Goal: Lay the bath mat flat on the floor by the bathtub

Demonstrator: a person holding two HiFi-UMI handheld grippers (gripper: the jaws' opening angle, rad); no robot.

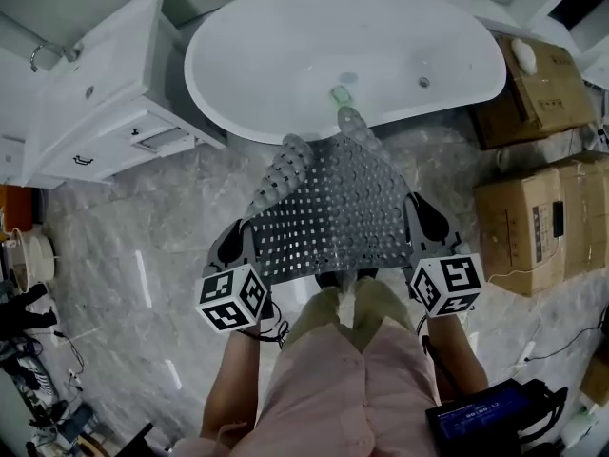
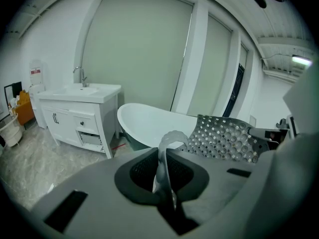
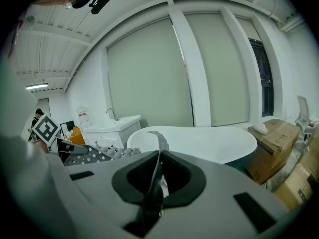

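Person's knees [image 1: 343, 317] sit nearest. Left gripper [image 1: 236, 244] and right gripper [image 1: 421, 225] each pinch a near corner of the bath mat [image 1: 343, 203], held off the floor [image 1: 124, 255] before the bathtub [image 1: 285, 65]. Likely the positioning step; next, lower it flat, uncurling the far edge.

The right claw [image 3: 158, 177] is clamped on the bath mat [image 3: 94, 156], with the bathtub [image 3: 209, 142] beyond.

Grey marble floor [image 1: 124, 284], white vanity [image 1: 105, 93], cardboard boxes [image 1: 538, 227]

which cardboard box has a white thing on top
The far box, beside the bathtub's end: a white object lies on it. The near box, by the right gripper, has none.
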